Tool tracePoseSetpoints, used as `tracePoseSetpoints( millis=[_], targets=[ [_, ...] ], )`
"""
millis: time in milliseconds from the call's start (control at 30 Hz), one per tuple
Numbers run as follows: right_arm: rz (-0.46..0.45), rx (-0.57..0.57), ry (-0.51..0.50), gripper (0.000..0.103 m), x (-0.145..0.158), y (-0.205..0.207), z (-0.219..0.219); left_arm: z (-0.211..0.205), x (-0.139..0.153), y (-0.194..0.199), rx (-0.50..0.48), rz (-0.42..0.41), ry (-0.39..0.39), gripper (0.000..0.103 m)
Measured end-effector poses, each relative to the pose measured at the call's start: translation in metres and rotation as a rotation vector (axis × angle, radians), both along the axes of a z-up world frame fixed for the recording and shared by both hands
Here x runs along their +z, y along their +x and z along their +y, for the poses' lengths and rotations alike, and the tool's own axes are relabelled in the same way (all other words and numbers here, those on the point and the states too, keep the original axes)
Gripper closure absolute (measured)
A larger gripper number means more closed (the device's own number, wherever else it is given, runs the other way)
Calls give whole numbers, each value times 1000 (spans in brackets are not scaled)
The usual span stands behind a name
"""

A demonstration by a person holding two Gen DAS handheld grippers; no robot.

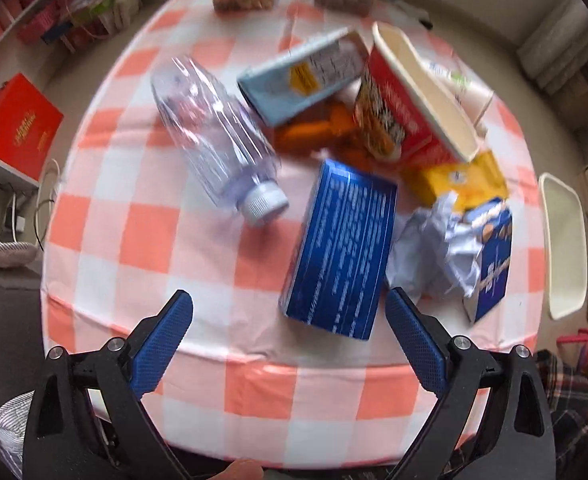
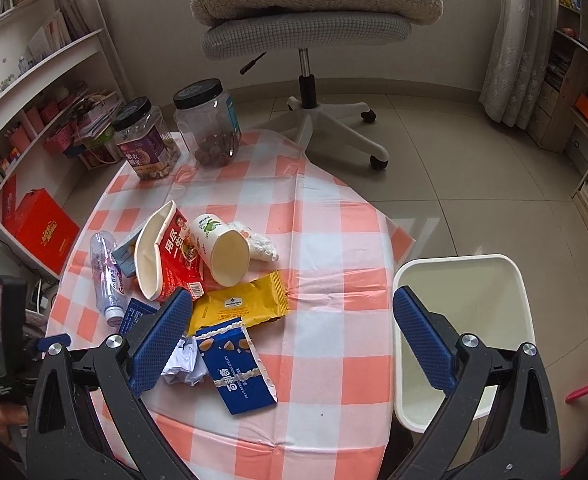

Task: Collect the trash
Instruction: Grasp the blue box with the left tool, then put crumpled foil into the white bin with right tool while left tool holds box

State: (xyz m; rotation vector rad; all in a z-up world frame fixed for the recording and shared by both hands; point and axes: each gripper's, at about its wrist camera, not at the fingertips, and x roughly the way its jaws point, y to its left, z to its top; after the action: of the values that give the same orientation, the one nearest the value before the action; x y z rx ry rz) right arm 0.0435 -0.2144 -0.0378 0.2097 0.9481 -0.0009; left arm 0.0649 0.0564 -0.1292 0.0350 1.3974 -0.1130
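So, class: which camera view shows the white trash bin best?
The right wrist view: the white trash bin shows its whole rim and inside, beside the table, partly behind the right hand-held gripper. In the left wrist view the bin is only a distorted sliver at the edge.

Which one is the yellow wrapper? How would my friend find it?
Start at the checkered tablecloth and find the trash pile on its left half. The yellow wrapper lies flat just below the tipped paper cup, above the blue biscuit wrapper. It is the only yellow thing there.
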Motion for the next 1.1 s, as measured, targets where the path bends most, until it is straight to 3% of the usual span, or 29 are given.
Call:
tracePoseSetpoints(
  millis=[100, 167, 267, 333, 433, 467, 600, 767, 933, 1100],
  targets=[
    [131, -6, 36, 7, -28, 6, -3, -13, -11, -5, -79, -5, 56, 11],
    [105, 61, 57, 7, -26, 6, 6, -19, -14, -6, -108, -29, 90, 11],
    [82, 111, -48, 7, -24, 5, 21, -30, -23, -2, -135, -13, 79, 12],
    [87, 164, -27, 7, -27, 5, 29, -37, -28, 0, -164, -21, 107, 18],
    [79, 242, -46, 7, -29, 2, 44, -37, -38, -2, -188, -4, 108, 47],
    [74, 267, -53, 7, -29, 1, 48, -37, -37, -1, -187, -1, 101, 47],
    [40, 353, -28, 7, -23, -6, 59, -19, -12, -18, -188, -41, -2, 48],
    [14, 468, -41, 7, -21, -16, 83, 29, 49, -55, -161, -182, -132, 48],
    [10, 559, -123, 7, -37, -23, 129, 59, 77, -49, -16, -308, -160, 48],
    [51, 597, -183, 18, -55, -20, 164, 77, 82, -41, 67, -347, -159, 48]
  ],
)
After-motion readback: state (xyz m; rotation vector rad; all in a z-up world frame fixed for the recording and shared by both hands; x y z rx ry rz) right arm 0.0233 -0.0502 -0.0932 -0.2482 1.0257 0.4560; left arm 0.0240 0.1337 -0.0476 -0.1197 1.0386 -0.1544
